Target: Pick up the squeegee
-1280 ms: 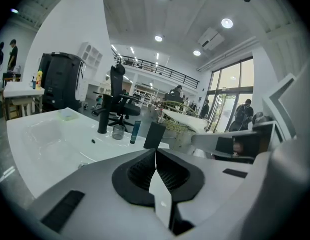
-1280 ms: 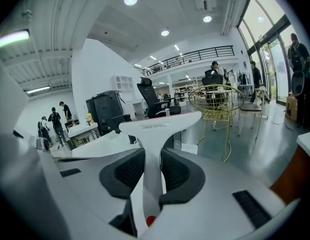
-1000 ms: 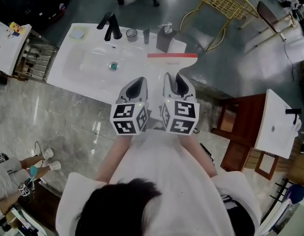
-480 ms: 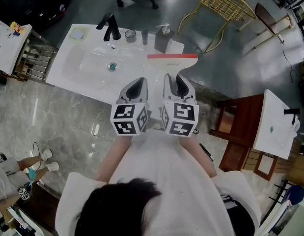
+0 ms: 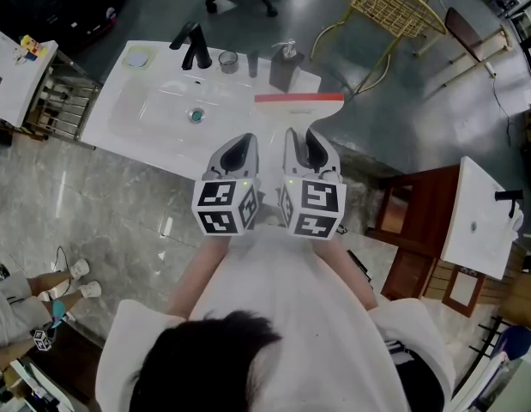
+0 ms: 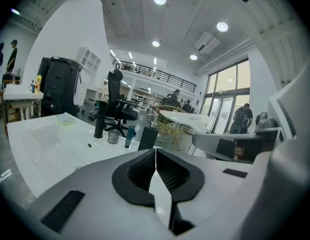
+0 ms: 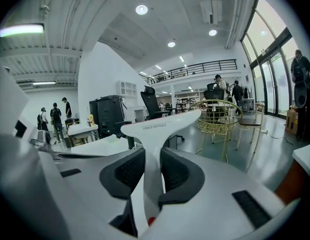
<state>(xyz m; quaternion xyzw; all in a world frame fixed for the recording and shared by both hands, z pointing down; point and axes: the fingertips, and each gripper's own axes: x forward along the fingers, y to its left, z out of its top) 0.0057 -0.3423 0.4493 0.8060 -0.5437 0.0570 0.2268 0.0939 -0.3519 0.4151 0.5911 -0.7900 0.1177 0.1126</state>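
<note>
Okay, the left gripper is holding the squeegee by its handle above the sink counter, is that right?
Not quite: the right gripper holds the squeegee by its handle above the sink counter. The right gripper view shows the handle clamped between its jaws. The left gripper is shut with nothing in it, as the left gripper view shows.

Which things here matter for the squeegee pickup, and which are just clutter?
Job: squeegee, clamped by its handle in the right gripper; left gripper, shut and empty.
Lying about: black faucet, glass cup, soap dispenser, wire chair.
</note>
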